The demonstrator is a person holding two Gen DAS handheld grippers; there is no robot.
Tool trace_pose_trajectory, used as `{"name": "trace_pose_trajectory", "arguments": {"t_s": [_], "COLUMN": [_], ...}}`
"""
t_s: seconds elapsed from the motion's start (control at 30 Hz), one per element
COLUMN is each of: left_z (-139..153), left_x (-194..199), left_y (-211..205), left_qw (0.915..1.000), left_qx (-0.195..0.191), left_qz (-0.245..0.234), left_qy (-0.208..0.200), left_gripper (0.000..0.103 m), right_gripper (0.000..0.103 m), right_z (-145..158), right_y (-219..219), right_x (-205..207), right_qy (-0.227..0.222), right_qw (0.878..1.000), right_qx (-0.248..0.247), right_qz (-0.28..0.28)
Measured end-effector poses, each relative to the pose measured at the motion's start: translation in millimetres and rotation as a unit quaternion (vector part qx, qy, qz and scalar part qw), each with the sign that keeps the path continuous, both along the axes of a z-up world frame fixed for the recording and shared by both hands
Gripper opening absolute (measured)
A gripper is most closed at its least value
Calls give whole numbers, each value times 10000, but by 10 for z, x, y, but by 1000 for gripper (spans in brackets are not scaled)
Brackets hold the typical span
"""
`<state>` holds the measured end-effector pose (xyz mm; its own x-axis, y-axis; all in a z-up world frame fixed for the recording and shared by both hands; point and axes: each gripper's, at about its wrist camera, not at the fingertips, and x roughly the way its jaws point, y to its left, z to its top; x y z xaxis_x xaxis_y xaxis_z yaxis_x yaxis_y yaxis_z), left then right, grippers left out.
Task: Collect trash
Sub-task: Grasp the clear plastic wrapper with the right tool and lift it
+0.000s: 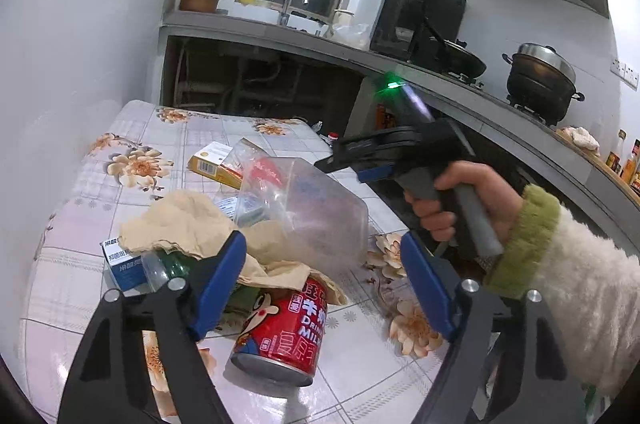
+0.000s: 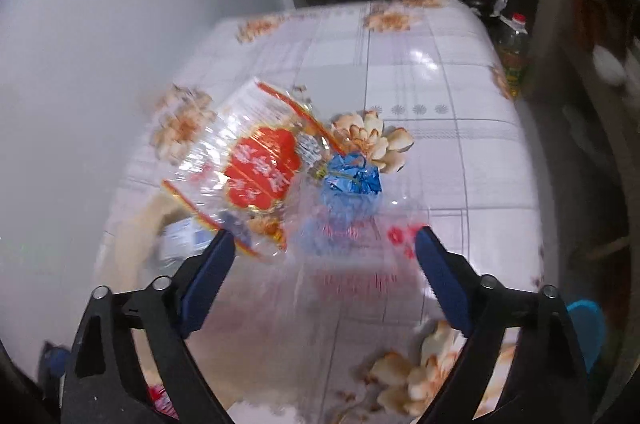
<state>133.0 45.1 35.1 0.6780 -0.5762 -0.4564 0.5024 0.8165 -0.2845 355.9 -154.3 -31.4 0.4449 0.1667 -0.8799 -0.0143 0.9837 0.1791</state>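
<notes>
In right view only: blue foil wad point(image 2: 351, 180).

Trash lay heaped on the floral tablecloth. Red milk-drink can point(image 1: 280, 332) lay on its side at the near edge, a crumpled tan paper point(image 1: 192, 220) draped over its top. Clear plastic bag point(image 1: 316, 208) rose behind it; yellow carton point(image 1: 212, 164) lay beyond; white-and-blue box point(image 1: 120, 264) at left.
</notes>
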Motion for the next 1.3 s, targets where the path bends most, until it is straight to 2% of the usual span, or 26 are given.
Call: {"name": "trace_pose_trajectory", "arguments": {"t_s": [0.1,0.17,0.2,0.27,0.33,0.4,0.43,0.53,0.63,0.73,0.9,0.97,1.1,1.17,1.23,1.27,1.3], "left_z": [-16,-26,-29,-26,-18,-3,3,56,131,202,246,225,125,66,-4,-24,-57], "left_x": [57,73,83,105,122,133,147,163,158,165,258,317,426,465,493,500,517], "left_y": [15,22,25,32,33,16,10,-46,-136,-278,-515,-622,-865,-990,-1115,-1164,-1226], "left_qw": [10000,9999,9999,9999,9999,9999,9999,9994,9975,9925,9817,9744,9467,9255,8977,8870,8700], "left_qx": [-10,-7,-3,4,27,83,107,240,496,877,1390,1623,2203,2708,3330,3518,3802], "left_qz": [-16,-34,-38,-40,-43,-65,-79,-228,-442,-722,-1183,-1426,-2260,-2509,-2680,-2775,-2903], "left_qy": [68,97,107,121,109,71,57,-44,-236,-456,-548,-616,-646,-849,-1069,-1117,-1195], "left_gripper": [70,69,68,67,66,66,66,66,66,77,92,96,98,98,98,98,98], "right_gripper": [72,61,52,45,31,26,18,10,8,7,5,5,5,5,5,5,5], "right_z": [-127,-203,-220,-229,-191,-136,-114,-29,47,79,-23,-69,-132,-157,-162,-171,-175], "right_y": [31,-1,-30,-90,-158,-236,-266,-422,-548,-672,-877,-966,-1120,-1169,-1195,-1206,-1215], "right_x": [96,106,99,71,-13,-101,-114,-244,-374,-522,-888,-1056,-1400,-1512,-1562,-1579,-1587], "right_qy": [224,357,392,338,224,99,58,-125,-309,-463,-568,-633,-773,-803,-819,-827,-834], "right_qw": [9993,9989,9989,9990,9991,9988,9986,9965,9939,9918,9877,9846,9769,9748,9742,9738,9733], "right_qx": [-287,-278,-209,-88,5,156,219,511,704,813,995,1169,1549,1653,1687,1705,1737], "right_qz": [-9,-93,-154,-271,-351,-448,-483,-649,-787,-875,-1060,-1140,-1256,-1266,-1257,-1256,-1249]}}
